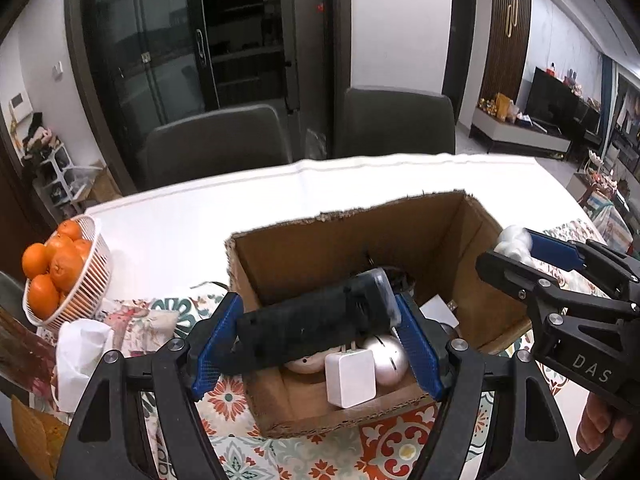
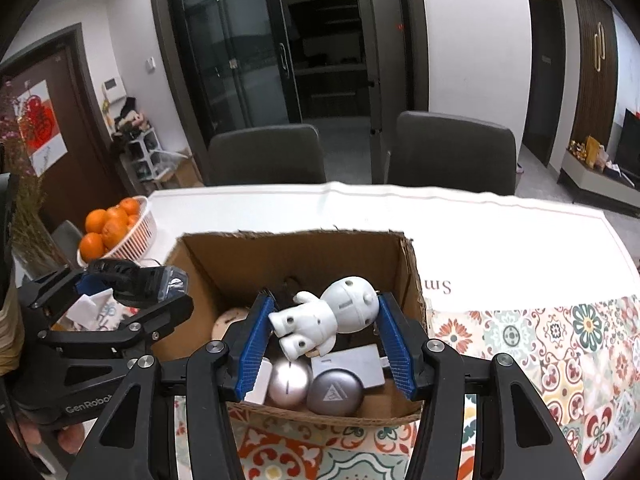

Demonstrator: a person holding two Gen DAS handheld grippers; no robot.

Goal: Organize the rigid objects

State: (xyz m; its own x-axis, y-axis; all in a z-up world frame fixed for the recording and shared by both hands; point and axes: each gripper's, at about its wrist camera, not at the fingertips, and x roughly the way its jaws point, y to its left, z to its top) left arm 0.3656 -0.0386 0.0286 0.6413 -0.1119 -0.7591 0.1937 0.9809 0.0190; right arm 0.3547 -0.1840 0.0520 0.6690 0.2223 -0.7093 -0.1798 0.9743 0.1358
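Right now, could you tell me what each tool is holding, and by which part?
The left tool clamps a black flashlight by its two ends. The right tool grips a white robot figurine between head and arm.

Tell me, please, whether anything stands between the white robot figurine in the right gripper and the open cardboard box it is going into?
Nothing visible does: the white robot figurine, clamped in the right gripper, hangs over the open-topped cardboard box. It would land on a silver ball and grey puck.

Black grippers, silver screws, ridged blue fingers [image 1: 420, 344], white "DAS" lettering.
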